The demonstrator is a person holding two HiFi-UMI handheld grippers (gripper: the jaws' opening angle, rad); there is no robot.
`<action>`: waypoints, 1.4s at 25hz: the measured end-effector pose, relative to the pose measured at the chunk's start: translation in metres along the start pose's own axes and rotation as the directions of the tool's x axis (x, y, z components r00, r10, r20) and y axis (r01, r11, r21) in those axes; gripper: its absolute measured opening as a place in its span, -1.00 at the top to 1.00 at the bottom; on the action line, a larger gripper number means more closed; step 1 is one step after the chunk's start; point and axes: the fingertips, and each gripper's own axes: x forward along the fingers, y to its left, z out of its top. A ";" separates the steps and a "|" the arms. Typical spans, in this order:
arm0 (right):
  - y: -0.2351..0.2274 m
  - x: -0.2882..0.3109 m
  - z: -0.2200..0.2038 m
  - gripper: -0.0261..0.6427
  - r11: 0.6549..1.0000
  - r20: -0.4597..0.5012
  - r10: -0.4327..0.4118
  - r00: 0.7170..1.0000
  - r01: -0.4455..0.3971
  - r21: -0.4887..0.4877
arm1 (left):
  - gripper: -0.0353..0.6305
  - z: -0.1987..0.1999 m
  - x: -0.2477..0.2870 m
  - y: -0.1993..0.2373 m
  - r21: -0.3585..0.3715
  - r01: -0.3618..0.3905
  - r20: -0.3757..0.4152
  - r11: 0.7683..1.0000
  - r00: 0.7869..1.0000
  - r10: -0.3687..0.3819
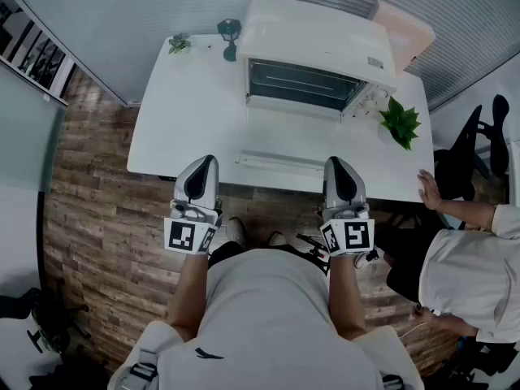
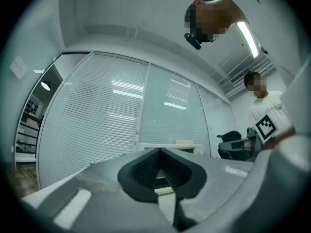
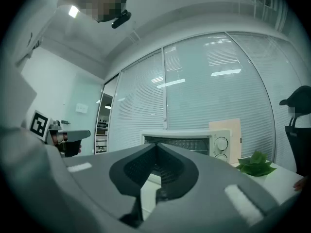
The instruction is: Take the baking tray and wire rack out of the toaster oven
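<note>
Grippers first: I hold the grey left gripper (image 1: 205, 161) and the grey right gripper (image 1: 334, 162) side by side over the near edge of the white rectangular table (image 1: 183, 128), well apart from each other and both aimed across it. In the left gripper view the ribbed black pads (image 2: 146, 168) meet at their tips with nothing between them. The right gripper view shows the same: its pads (image 3: 141, 165) are pressed together and empty.

The boxy white toaster oven (image 1: 317, 35) stands at the far side of the table, ahead of the right gripper and clear of both. Its dark cavity faces me. Through the right gripper view I make out the thin metal bars of the wire rack (image 3: 192, 143) inside that cavity. The baking tray I cannot pick out from here.

A long pale bar (image 1: 280, 162) lies on the table between the oven and my grippers; I cannot tell what it belongs to. A small leafy green potted plant (image 1: 400, 123) sits just right of the oven, and a beige flat board (image 1: 404, 27) leans behind it. A second person's hand (image 1: 429, 190) rests at the table's right corner.
</note>
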 end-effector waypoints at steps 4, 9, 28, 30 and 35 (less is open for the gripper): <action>0.001 0.005 0.001 0.92 1.000 0.005 0.006 1.000 -0.006 0.009 | 0.88 0.001 0.001 0.005 -0.003 -0.003 0.000 1.000 1.000 0.003; 0.004 0.012 0.000 0.92 1.000 0.006 0.011 1.000 -0.011 0.007 | 0.88 0.001 0.003 0.011 0.001 -0.009 0.004 1.000 1.000 0.009; 0.010 0.020 0.001 0.92 1.000 -0.001 -0.001 1.000 0.001 0.018 | 0.88 0.000 0.003 0.024 -0.015 -0.005 0.005 1.000 1.000 0.006; 0.012 0.023 0.001 0.92 1.000 0.000 -0.008 1.000 0.008 0.025 | 0.88 0.001 0.003 0.029 -0.018 -0.002 0.005 1.000 1.000 0.002; 0.019 0.035 0.005 0.92 0.999 0.001 -0.031 1.000 0.031 0.044 | 0.88 0.003 0.004 0.047 -0.033 0.010 0.005 0.999 1.000 -0.010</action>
